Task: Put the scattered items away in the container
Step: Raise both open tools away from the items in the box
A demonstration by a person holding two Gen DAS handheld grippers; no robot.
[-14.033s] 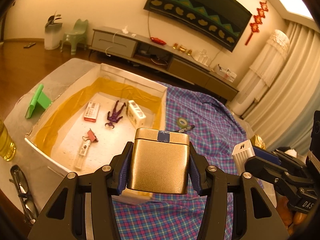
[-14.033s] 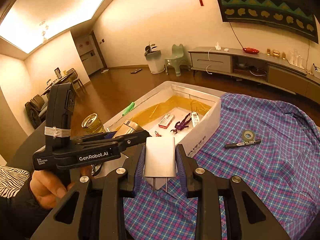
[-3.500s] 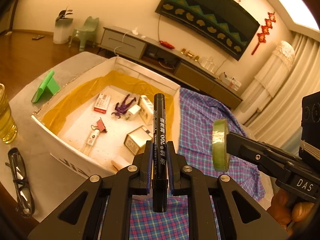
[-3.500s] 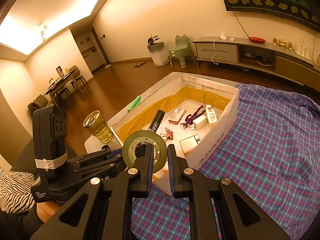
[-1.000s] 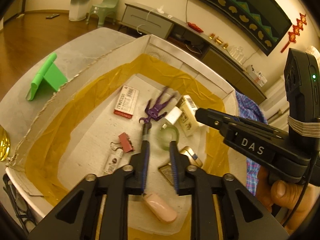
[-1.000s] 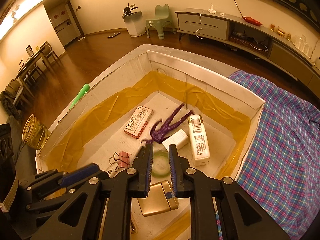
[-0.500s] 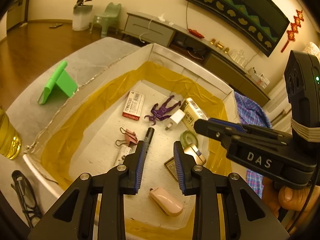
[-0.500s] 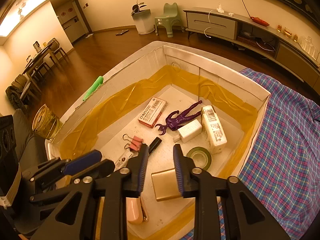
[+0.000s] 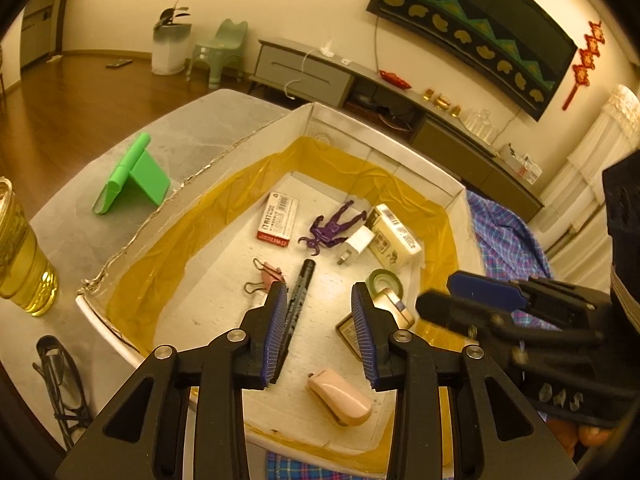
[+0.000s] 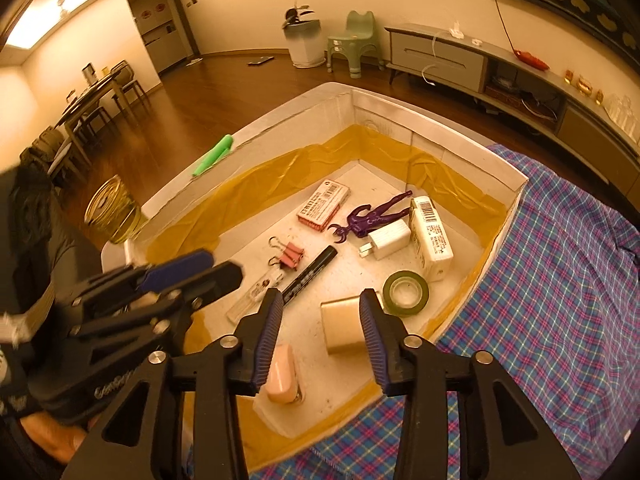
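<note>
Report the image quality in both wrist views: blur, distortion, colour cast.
Left wrist view: strong fisheye bending with dark corners, warm amber cast; the box contents are sharp, but the right tool crossing at the side is motion-blurred. Right wrist view: same cast and curvature, ceiling light blown out at top left; the left tool is smeared, while the tape roll stays crisp.

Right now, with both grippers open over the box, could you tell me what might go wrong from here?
The left gripper and right gripper hang close together above the box; pulling back carelessly, they might knock each other.

The green tape roll lies near the box's right wall, beside the gold tin; a low sweep could flick it out.

The glass of yellow liquid stands just outside the box, near the left gripper's way out, and might be tipped.
</note>
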